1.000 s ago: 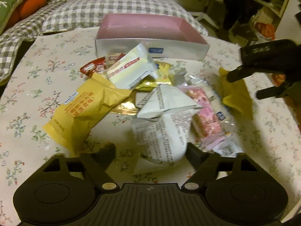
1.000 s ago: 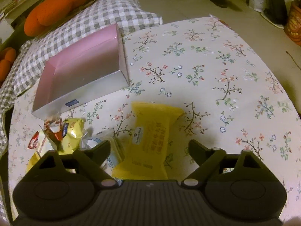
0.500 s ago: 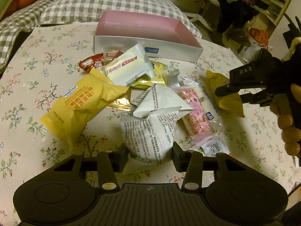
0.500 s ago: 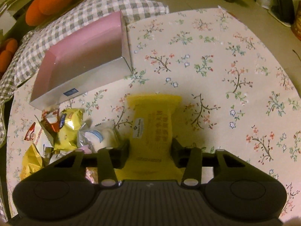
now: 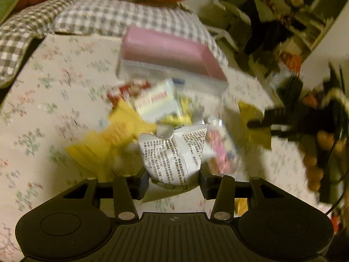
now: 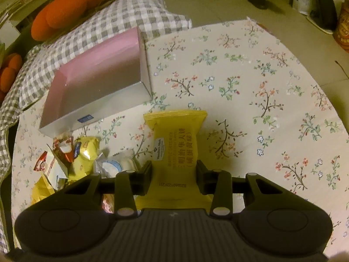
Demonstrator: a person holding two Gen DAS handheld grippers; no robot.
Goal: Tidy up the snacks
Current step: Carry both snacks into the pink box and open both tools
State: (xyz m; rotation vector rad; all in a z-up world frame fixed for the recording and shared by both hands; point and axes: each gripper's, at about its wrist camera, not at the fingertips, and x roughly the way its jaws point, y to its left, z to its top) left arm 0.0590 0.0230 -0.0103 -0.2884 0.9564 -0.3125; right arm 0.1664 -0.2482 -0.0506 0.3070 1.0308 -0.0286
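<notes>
My left gripper [image 5: 174, 179] is shut on a white snack packet [image 5: 174, 150] with black print and holds it lifted over the pile; this view is blurred. In the right wrist view my right gripper [image 6: 174, 174] has its jaws closing on a yellow wafer packet [image 6: 174, 135], whose waist is pinched between the pads. The packet's far end lies toward the open pink-lined box [image 6: 98, 80]. The left wrist view also shows the right gripper [image 5: 257, 118] at the right, on the yellow packet [image 5: 247, 109], and the box [image 5: 165, 50] behind the pile.
Several loose snack packets [image 6: 85, 152] lie heaped left of the yellow packet on the floral tablecloth [image 6: 250, 76]. A checked cushion [image 6: 109, 21] and an orange plush [image 6: 72, 6] sit beyond the box. The round table's edge [image 6: 327, 83] curves at the right, with floor beyond.
Both grippers went from wide apart to closed on their packets. The left one then rose with the white packet, away from the pile. The right one stayed in place.
</notes>
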